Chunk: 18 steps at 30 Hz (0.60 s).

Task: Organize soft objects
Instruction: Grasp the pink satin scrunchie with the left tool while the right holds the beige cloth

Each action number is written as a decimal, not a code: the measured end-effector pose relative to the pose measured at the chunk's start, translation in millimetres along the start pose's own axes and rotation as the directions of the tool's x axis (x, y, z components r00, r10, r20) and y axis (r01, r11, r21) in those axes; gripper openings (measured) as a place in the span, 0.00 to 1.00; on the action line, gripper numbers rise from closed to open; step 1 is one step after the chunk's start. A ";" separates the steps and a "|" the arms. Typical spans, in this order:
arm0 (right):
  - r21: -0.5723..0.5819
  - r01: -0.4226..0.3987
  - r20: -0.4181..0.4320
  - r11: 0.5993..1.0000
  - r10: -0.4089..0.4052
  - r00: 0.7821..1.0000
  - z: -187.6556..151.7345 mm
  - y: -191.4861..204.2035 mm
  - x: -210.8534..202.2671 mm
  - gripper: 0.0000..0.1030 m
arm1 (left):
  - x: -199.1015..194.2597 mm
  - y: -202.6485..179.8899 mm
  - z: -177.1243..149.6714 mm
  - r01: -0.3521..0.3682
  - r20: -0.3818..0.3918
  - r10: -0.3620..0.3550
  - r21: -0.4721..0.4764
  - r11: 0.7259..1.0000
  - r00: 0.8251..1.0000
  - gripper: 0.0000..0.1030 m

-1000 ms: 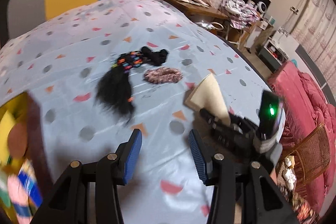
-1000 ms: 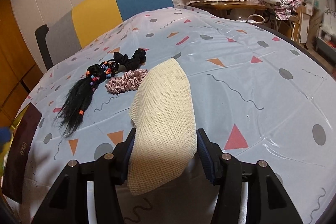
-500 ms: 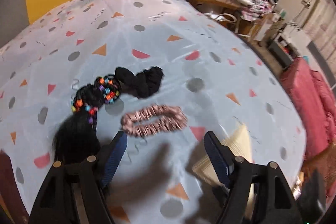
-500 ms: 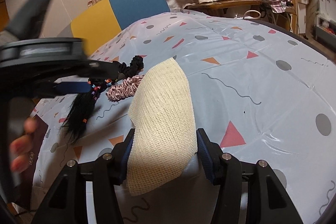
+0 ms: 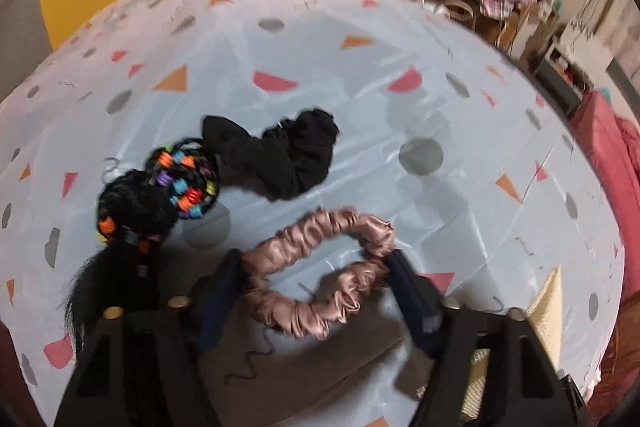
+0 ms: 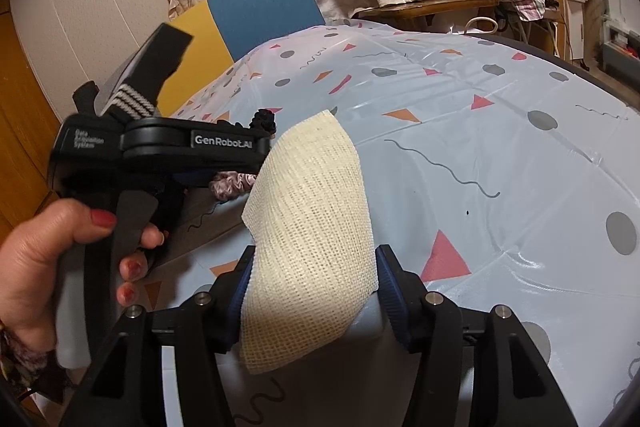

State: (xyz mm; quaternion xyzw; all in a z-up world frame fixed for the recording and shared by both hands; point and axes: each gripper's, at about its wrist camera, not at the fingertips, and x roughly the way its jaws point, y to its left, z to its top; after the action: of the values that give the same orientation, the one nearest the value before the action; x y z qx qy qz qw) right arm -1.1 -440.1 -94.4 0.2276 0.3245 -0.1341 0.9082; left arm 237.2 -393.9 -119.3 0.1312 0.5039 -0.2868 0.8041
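The left hand-held gripper points steeply down at the surface, which is covered in a pale cloth printed with dots and triangles. Its jaws have just been closing, and the pink satin scrunchie lies between them, a blue pad touching each end of the loop; the scrunchie rests on the cloth. Just beyond the left fingertip lies a black hairpiece strung with coloured beads, and ahead of the gripper, touching the hairpiece, a black scrunchie.

The right hand-held gripper is closed on a cream mesh cloth, which stands up between its pads and curls forward above the surface. To its left, a hand with red nails holds the handle of the left hand-held gripper, under whose body a bit of the pink scrunchie shows. A yellow and blue chair stands at the far edge.
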 end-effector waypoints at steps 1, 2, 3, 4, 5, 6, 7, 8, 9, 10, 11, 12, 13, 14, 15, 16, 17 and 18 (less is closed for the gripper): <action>0.000 0.000 0.001 1.000 0.000 1.000 -0.1 0.1 0.1 0.57 | -1.9 0.0 -1.2 0.012 0.006 -0.012 0.005 1.000 1.000 0.44; 0.000 0.000 0.001 1.000 0.000 1.000 0.4 0.0 0.5 0.57 | -4.0 -0.6 -2.2 0.034 0.007 -0.034 0.012 0.999 0.999 0.31; 0.000 0.001 0.000 1.000 -0.001 1.000 0.4 0.0 0.4 0.57 | -5.9 -1.1 -3.1 0.040 -0.007 -0.040 0.013 0.999 0.999 0.26; -0.001 0.001 -0.001 1.000 -0.001 1.000 0.6 0.0 0.9 0.57 | -8.9 -0.7 -4.6 0.045 -0.003 -0.044 0.011 0.999 0.999 0.26; -0.002 0.000 -0.001 1.000 0.000 1.000 0.7 0.0 1.0 0.57 | -12.6 0.5 -6.7 0.046 0.007 -0.046 0.003 0.999 0.999 0.25; -0.002 0.001 -0.001 1.000 -0.001 1.000 0.7 0.2 1.2 0.57 | -16.0 2.7 -9.2 0.059 0.012 -0.059 -0.012 0.998 0.998 0.24; -0.002 0.002 -0.001 1.000 -0.002 1.000 0.7 0.1 1.1 0.57 | -17.8 5.4 -10.7 0.072 0.013 -0.072 -0.025 0.997 0.997 0.23; -0.003 0.003 -0.002 1.000 -0.003 1.000 0.8 0.4 1.3 0.57 | -20.8 8.1 -14.0 0.084 0.015 -0.084 -0.041 0.996 0.996 0.23; -0.005 0.005 -0.002 1.000 -0.005 1.000 1.0 0.8 1.7 0.57 | -23.6 10.1 -16.2 0.091 0.019 -0.090 -0.052 0.995 0.996 0.22; -0.006 0.007 -0.002 1.000 -0.007 1.000 1.0 1.1 1.8 0.57 | -27.9 12.6 -20.1 0.099 0.022 -0.098 -0.063 0.993 0.995 0.22; -0.008 0.008 -0.003 1.000 -0.008 1.000 0.8 1.4 2.0 0.57 | -31.2 14.8 -23.6 0.108 0.026 -0.106 -0.070 0.992 0.994 0.22; -0.009 0.010 -0.003 1.000 -0.010 1.000 0.7 1.7 2.1 0.57 | -35.7 17.9 -28.1 0.121 0.031 -0.119 -0.080 0.989 0.992 0.22; -0.010 0.011 -0.003 1.000 -0.011 1.000 0.6 1.8 2.2 0.57 | -41.0 21.2 -33.0 0.134 0.037 -0.131 -0.091 0.987 0.991 0.22; -0.012 0.013 -0.003 1.000 -0.013 1.000 0.6 2.0 2.3 0.57 | -46.1 24.3 -37.4 0.143 0.044 -0.139 -0.100 0.985 0.989 0.22; -0.013 0.014 -0.004 1.000 -0.014 1.000 0.5 2.1 2.5 0.57 | -50.1 26.2 -40.3 0.151 0.050 -0.147 -0.109 0.982 0.988 0.22; -0.014 0.016 -0.004 1.000 -0.016 1.000 0.4 2.3 2.7 0.57 | -53.0 26.5 -42.7 0.161 0.054 -0.155 -0.119 0.980 0.986 0.22; -0.015 0.017 -0.004 1.000 -0.017 1.000 0.5 2.3 2.9 0.57 | -57.6 29.6 -47.9 0.174 0.059 -0.168 -0.133 0.976 0.984 0.22; -0.016 0.019 -0.005 1.000 -0.019 1.000 0.6 2.4 3.1 0.57 | -61.5 32.8 -52.7 0.186 0.061 -0.179 -0.146 0.972 0.982 0.22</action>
State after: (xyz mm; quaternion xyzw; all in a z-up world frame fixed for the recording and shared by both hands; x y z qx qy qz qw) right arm 2.5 -438.6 -95.2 0.2174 0.3299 -0.1393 0.9080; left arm 197.7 -321.1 -91.5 0.0165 0.5150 -0.3236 0.7936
